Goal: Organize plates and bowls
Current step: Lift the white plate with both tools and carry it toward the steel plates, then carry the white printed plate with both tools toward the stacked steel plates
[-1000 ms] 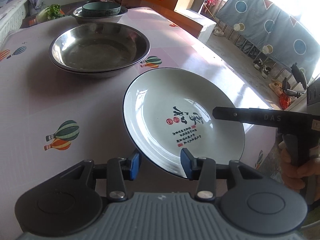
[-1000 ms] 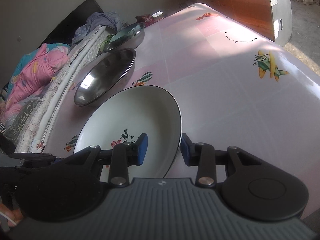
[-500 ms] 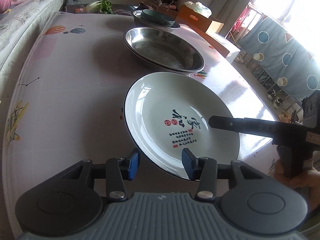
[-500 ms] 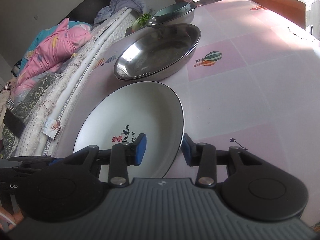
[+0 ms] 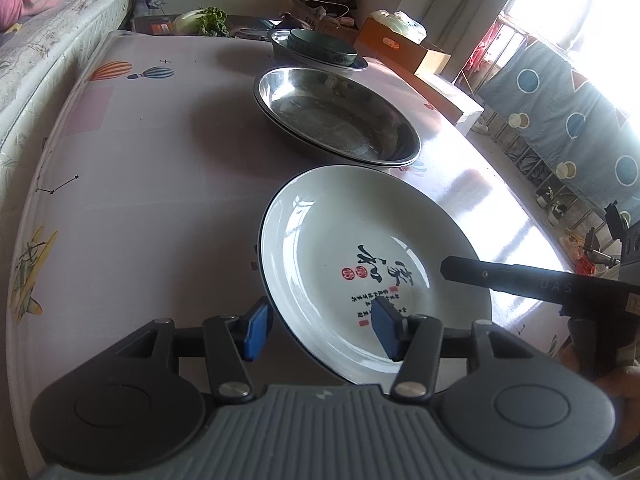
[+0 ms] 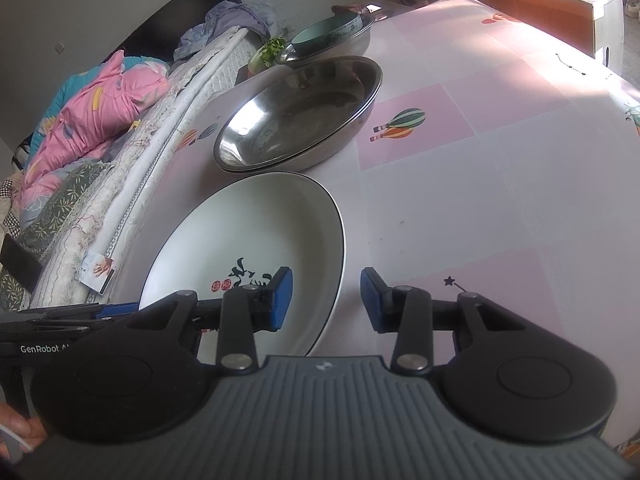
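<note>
White plate [image 5: 360, 248] with black calligraphy and a dark rim lay on the surface [image 5: 152, 184], just short of the stacked steel basins [image 5: 336, 120].

Left gripper [image 5: 320, 330] straddled the plate's near rim. Its jaws were opening; the rim sat between the blue pads [image 5: 256, 330], with a visible gap at the left pad, so no grip on the plate.

Right gripper [image 6: 326, 298] straddled the plate's [image 6: 248, 240] opposite rim, one pad over the plate's inside, the other outside over the surface [image 6: 480, 160]. Jaws stood partly apart; the outer pad was clear of the rim, so nothing was clamped.

Beyond the basins [image 6: 296, 116], a teal bowl [image 5: 320, 42] sat inside another steel dish [image 5: 352, 65] at the far end of the surface. Leafy greens [image 5: 200, 22] lay past the far edge. A bed [image 6: 92, 128] with pink bedding ran alongside the surface.
</note>
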A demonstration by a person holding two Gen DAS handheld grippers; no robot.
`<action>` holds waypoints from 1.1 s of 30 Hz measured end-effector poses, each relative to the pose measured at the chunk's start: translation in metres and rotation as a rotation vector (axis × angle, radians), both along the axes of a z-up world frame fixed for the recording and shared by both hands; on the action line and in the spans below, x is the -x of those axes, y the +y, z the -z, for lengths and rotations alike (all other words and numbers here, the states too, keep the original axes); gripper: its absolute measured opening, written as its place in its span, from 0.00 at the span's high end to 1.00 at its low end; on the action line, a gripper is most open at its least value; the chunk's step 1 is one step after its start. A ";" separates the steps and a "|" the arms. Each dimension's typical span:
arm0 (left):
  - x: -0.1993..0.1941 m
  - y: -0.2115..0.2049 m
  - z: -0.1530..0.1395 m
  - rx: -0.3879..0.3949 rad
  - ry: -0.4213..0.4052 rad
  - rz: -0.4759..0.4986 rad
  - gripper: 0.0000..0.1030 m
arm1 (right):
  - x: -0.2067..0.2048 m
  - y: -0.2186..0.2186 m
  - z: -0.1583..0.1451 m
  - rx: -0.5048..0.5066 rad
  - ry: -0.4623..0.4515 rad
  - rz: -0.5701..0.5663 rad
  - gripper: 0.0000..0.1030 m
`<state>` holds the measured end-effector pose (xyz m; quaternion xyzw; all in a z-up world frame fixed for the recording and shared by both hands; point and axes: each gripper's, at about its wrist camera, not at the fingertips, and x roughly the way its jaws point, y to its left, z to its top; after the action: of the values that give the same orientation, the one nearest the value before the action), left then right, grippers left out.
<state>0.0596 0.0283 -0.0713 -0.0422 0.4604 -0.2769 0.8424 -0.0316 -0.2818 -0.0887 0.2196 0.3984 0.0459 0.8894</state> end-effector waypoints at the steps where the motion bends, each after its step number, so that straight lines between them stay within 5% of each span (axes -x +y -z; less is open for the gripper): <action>1: -0.001 0.000 0.000 -0.001 -0.001 -0.002 0.47 | 0.000 0.001 0.001 0.001 0.000 -0.001 0.63; 17: -0.004 -0.010 0.000 -0.007 0.018 -0.020 0.36 | -0.005 0.000 0.004 -0.074 -0.007 -0.009 0.64; 33: 0.004 -0.016 0.003 0.034 0.068 0.017 0.35 | -0.013 -0.011 0.003 -0.055 -0.019 0.007 0.63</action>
<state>0.0560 0.0120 -0.0740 -0.0620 0.4843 -0.2905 0.8229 -0.0187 -0.2933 -0.0915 0.2450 0.3876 0.0561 0.8869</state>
